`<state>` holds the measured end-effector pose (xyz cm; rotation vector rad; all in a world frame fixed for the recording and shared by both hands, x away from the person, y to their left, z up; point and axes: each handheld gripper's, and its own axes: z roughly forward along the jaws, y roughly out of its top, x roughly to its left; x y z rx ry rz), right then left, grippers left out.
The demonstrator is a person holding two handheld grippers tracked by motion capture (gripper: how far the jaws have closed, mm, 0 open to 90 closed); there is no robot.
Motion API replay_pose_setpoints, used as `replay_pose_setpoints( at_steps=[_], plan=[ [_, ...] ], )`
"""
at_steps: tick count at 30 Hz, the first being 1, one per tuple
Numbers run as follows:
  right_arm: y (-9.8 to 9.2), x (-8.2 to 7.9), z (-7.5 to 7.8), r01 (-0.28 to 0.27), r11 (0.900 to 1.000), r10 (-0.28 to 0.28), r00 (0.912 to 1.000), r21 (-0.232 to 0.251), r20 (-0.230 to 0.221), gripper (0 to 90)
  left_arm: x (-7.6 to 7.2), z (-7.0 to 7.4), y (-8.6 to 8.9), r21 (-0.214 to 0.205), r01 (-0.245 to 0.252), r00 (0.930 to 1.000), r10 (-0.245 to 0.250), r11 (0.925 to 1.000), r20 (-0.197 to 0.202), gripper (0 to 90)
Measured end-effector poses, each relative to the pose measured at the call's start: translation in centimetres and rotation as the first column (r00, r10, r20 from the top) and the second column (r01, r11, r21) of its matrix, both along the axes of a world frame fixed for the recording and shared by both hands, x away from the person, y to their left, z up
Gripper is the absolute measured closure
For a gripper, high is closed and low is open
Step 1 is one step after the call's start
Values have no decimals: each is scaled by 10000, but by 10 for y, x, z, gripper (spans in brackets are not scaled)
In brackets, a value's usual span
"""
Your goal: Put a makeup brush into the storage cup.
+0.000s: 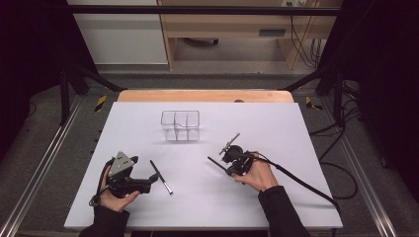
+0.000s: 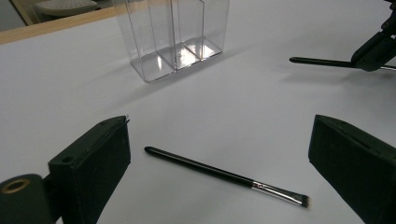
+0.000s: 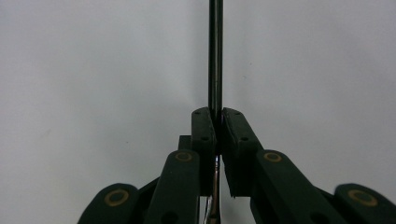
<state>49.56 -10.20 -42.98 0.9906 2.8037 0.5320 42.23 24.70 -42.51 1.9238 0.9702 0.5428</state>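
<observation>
Now right gripper (image 3: 218,122) fingers clamped on brush (image 3: 215,56), handle pointing straight ahead.

— Both sleeves (image 1: 276,207) are black, long, right down to the wrists.

— And the grippers: black jaws with brass-ringed rivets, a grey three-cornered plate (image 1: 121,162) at lower left, a thick black cable (image 1: 301,185) trailing toward the lower right.
</observation>
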Motion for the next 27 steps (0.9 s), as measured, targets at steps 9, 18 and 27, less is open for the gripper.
replay_pose_setpoints(
  at_steps=[9,18,27],
  plan=[
    [-8,-10,20,-263,9982,248,9992,532,300,841,-1,2,-2,-86,178,9998,-178,9998,7,62],
    [-12,-18,30,-679,9951,659,9974,724,299,841,-1,3,-10,102,596,9982,-595,9982,-67,62],
    [-9,-25,41,-1360,9855,1347,9907,1017,201,841,-1,11,-20,604,1235,9922,-1243,9905,96,57]
  ],
)
